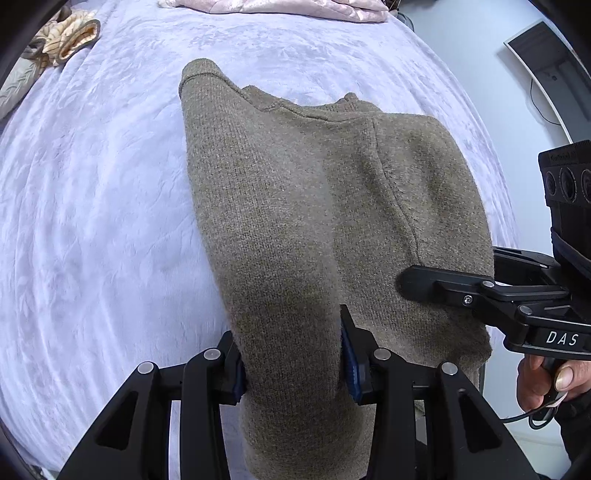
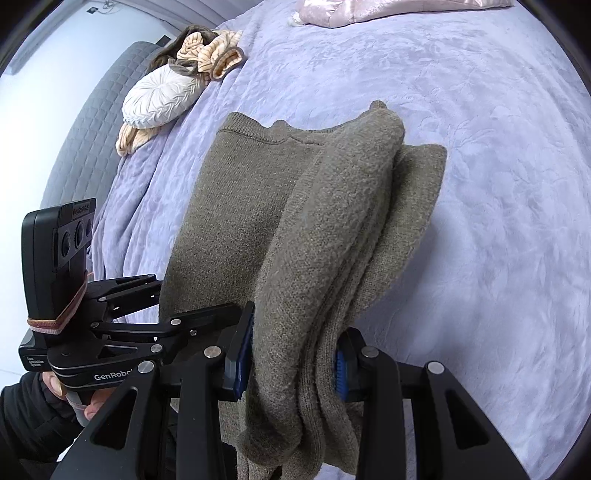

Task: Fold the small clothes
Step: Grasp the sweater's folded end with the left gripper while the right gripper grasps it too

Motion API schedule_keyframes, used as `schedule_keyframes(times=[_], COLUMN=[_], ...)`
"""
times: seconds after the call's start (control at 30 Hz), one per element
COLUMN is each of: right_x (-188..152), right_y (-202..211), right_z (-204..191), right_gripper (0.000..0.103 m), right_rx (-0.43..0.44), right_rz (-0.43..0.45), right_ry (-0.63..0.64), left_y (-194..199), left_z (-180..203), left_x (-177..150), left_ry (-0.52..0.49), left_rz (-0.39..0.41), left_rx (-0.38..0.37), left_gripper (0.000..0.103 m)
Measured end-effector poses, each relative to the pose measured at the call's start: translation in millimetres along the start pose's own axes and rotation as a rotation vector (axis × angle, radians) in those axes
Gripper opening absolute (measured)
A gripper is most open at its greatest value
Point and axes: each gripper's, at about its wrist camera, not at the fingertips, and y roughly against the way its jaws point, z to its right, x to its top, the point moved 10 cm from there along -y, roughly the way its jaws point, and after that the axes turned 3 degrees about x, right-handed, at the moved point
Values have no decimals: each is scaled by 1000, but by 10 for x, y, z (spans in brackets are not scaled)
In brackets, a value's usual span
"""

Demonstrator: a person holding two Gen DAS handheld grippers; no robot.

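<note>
An olive-brown knit sweater (image 1: 295,192) lies partly folded on the lavender bed cover (image 1: 92,221), its collar pointing away from me. My left gripper (image 1: 293,362) is shut on the sweater's near left edge, cloth bunched between the blue pads. In the right wrist view the same sweater (image 2: 258,206) shows a thick stack of layers on its right side, and my right gripper (image 2: 293,354) is shut on that stack. The right gripper (image 1: 417,282) also shows in the left wrist view, reaching in over the sweater's near right side.
A pink quilted blanket (image 1: 295,7) lies at the far edge of the bed. A pile of beige and white clothes (image 2: 173,88) sits at the far left by a grey padded headboard (image 2: 85,140). A hand (image 1: 546,380) holds the right gripper's handle.
</note>
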Motion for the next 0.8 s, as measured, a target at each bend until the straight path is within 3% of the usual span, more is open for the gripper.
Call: schedule_keyframes(times=[0.8], right_x=[-756], right_y=[-267], right_z=[-180], right_gripper=[38], right_rx=[-24], right_rz=[-80], right_ry=[41], left_y=[-282], left_z=[-49], left_x=[78], left_ry=[16], left_rz=[-21], left_rx=[-38], left_gripper=[41])
